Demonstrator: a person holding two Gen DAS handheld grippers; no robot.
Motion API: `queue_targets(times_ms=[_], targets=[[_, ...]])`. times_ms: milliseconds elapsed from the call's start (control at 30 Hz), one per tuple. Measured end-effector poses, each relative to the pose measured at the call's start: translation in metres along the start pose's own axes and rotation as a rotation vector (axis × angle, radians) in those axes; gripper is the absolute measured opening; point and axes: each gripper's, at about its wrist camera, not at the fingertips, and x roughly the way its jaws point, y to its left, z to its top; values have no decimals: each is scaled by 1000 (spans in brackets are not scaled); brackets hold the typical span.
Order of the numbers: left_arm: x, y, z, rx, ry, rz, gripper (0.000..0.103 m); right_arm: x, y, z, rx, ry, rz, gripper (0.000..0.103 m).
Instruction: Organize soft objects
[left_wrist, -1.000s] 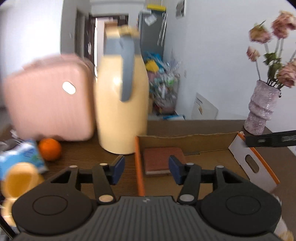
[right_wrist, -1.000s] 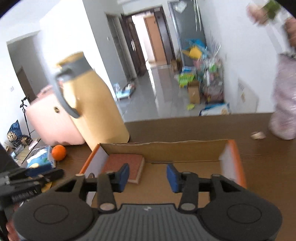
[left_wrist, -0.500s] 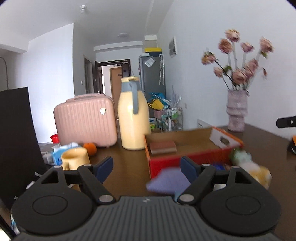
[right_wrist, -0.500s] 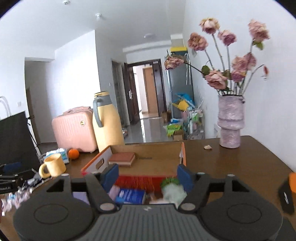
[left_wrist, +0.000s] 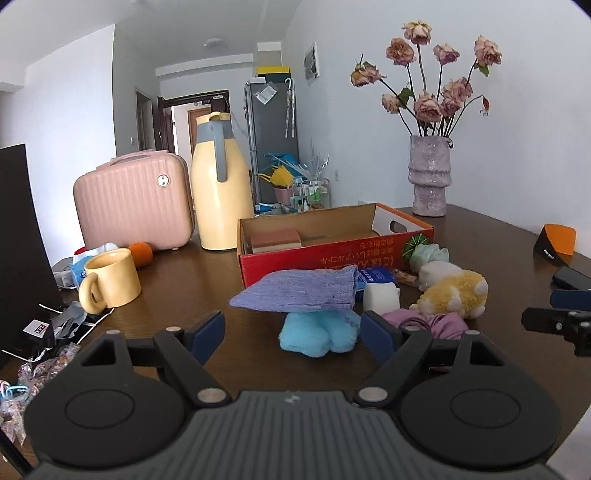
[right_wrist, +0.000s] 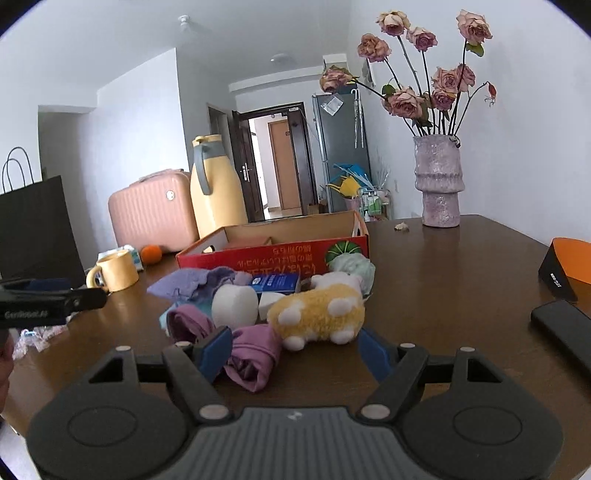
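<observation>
Left wrist view: hovering low over the bench (left_wrist: 184, 291), left gripper (left_wrist: 291, 332) with fingers spread wide and pinching nothing, lined up on the blue plush (left_wrist: 317, 334) lying just ahead between the tips. Sitting on top of that plush: a purple cloth (left_wrist: 299, 291), overhanging on both sides. Best taking the cloth first, or closing low on the plush so the cloth is not dragged off. Beyond, lying against the red box (left_wrist: 332, 254): a white block (left_wrist: 380, 297), a yellow plush (left_wrist: 454, 297), a green plush (left_wrist: 428, 256). Already lying inside the box: 1 brown pad (left_wrist: 275, 239). Standing well apart on the left: a mug (left_wrist: 109, 282), an orange (left_wrist: 140, 254), a jug (left_wrist: 219, 184), a pink case (left_wrist: 133, 201). Mug handle nearest the swing path toward the box.

Right wrist view: right gripper (right_wrist: 291, 349) with fingers also spread, holding nothing, framing a mauve cloth (right_wrist: 255, 354) and the near edge of the yellow plush (right_wrist: 317, 314). Likely choosing between the 2; centring on 1 only, to avoid a double grab. Crowding behind: white block (right_wrist: 234, 306), a blue packet (right_wrist: 275, 283). Vase (right_wrist: 439, 181) standing at the far right, clear of the route; a dark slab (right_wrist: 561, 336) lying near on the right.
</observation>
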Motion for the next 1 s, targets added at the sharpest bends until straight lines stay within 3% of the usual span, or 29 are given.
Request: queue_targets(times_ms=[433,567,700,833,933,967,1000], targets=[[61,19,6,-90,54,-25,82,28,17,2,20,49,85,74],[90,36,16,-81,62,-51,84,59,25,16,26,59,153,74],[128,72,28,-200,66,-78,87,106,34,41,57,66,211,74],[173,109,28,-360,161,-226,87,170,43,63,89,143,256,72],[201,128,22,-483,278,-322,82,211,47,71,127,225,288,67],[206,133,18,-519,297,-346,74,221,48,72,139,246,296,65],[209,137,15,-549,306,-371,67,227,49,71,145,255,309,56]])
